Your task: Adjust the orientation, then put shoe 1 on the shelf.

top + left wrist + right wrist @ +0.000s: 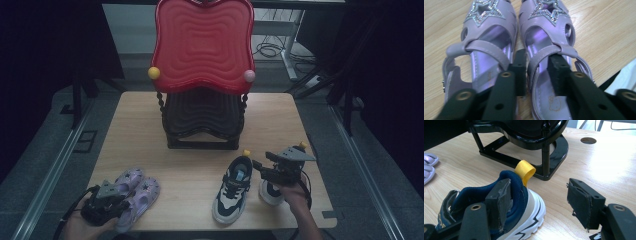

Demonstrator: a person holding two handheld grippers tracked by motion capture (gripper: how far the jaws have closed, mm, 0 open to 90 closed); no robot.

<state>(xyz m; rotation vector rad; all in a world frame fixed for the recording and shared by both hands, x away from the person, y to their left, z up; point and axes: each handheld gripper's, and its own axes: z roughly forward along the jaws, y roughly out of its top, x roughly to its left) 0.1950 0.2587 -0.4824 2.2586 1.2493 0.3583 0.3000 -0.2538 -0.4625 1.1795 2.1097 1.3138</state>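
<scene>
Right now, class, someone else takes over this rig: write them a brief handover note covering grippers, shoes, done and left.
Left gripper: jaws open, straddling one purple sandal's inner side, not pressing.
Right gripper: jaws open, one inside the navy sneaker's heel collar.
Both shoes stand on the table, in front of the rack.
Done: nothing shelved yet.
Left: probably grip the shoes and shelve them.
</scene>
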